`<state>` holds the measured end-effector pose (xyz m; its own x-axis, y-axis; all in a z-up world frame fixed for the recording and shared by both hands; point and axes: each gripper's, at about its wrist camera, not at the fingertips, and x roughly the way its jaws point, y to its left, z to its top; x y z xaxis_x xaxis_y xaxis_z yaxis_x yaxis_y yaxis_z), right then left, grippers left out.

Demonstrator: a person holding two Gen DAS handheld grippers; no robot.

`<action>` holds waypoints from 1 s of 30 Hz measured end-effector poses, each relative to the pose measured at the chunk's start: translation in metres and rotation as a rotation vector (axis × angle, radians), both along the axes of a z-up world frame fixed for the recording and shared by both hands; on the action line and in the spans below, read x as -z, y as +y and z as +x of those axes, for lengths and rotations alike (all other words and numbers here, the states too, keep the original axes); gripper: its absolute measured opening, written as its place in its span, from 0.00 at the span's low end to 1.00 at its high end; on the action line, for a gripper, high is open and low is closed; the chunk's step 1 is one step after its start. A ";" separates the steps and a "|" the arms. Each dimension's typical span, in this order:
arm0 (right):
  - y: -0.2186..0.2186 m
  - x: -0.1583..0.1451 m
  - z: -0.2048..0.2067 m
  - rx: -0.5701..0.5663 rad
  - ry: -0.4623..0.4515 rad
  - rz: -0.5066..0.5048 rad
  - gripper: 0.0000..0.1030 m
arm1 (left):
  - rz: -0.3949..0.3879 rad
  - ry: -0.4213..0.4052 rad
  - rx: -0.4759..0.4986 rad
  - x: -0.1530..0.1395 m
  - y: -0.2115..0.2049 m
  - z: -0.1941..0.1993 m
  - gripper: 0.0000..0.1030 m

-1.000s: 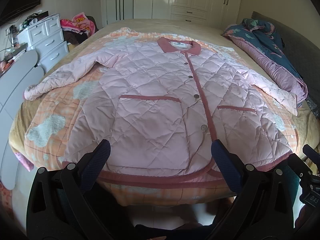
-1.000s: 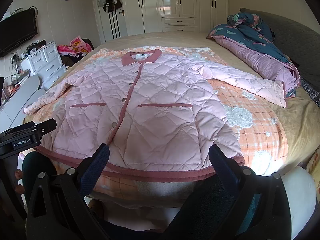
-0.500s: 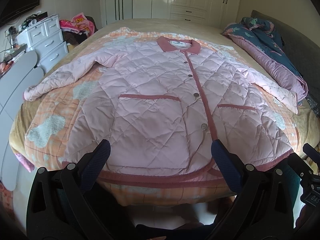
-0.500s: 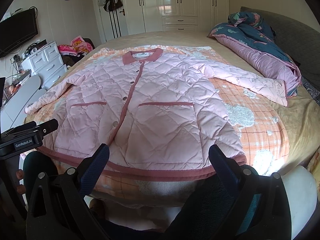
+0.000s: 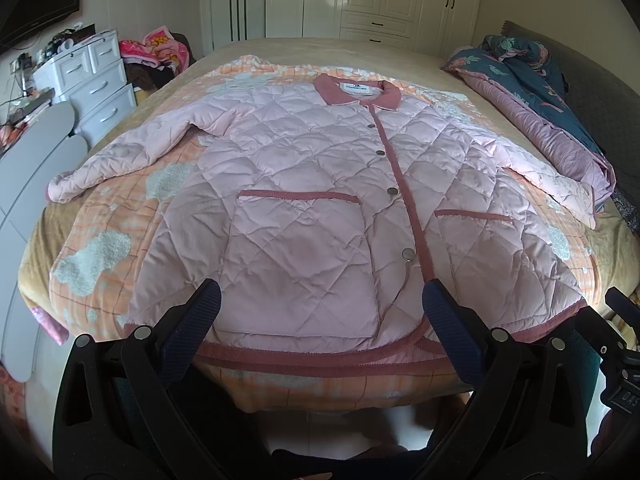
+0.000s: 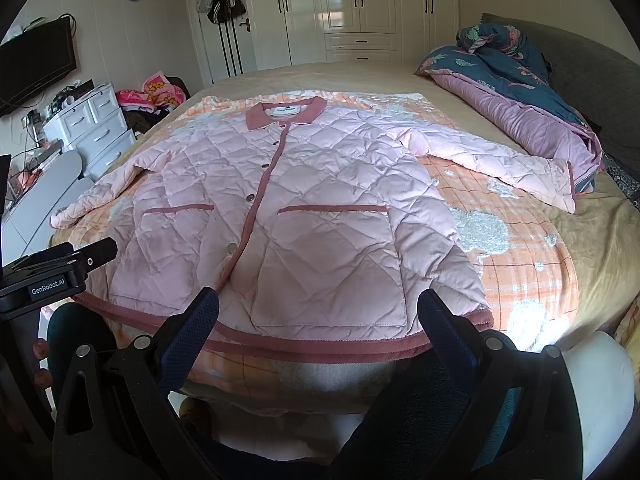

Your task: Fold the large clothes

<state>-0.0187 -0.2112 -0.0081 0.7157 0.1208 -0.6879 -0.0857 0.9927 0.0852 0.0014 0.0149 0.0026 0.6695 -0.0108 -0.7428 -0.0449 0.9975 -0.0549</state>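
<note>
A pink quilted jacket [image 5: 312,216] lies spread flat and buttoned, front side up, across an orange checked blanket [image 5: 96,248] on a wide bed [image 6: 600,240], its darker pink collar [image 5: 358,92] toward 12 o'clock and its trimmed hem at the near edge of the mattress. Both sleeves are stretched outward: in the left wrist view one reaches toward 9 o'clock and the other toward 3 o'clock, where its cuff ends just beside a rumpled blue and purple duvet [image 5: 552,92]. Two patch pockets edged in darker pink sit either side of the button placket.

The left gripper [image 5: 320,312] hangs at 6 o'clock just off the foot of the bed, jaws spread wide and holding nothing, the hem showing between its blue fingertips [image 5: 200,312]. The right gripper [image 6: 318,314] is posed the same way, jaws wide and empty, over the hem below the pocket on that side. In the right wrist view the left gripper's body appears at 9 o'clock.

A white chest of drawers [image 6: 96,128] stands at 10 o'clock, with white wardrobe doors [image 6: 360,8] along the wall at 12 o'clock and a dark television [image 6: 36,64] mounted at 10 o'clock.
</note>
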 end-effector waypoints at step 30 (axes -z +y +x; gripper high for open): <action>-0.004 -0.002 0.034 0.006 0.030 0.020 0.96 | -0.006 0.029 -0.017 0.004 -0.013 0.033 0.92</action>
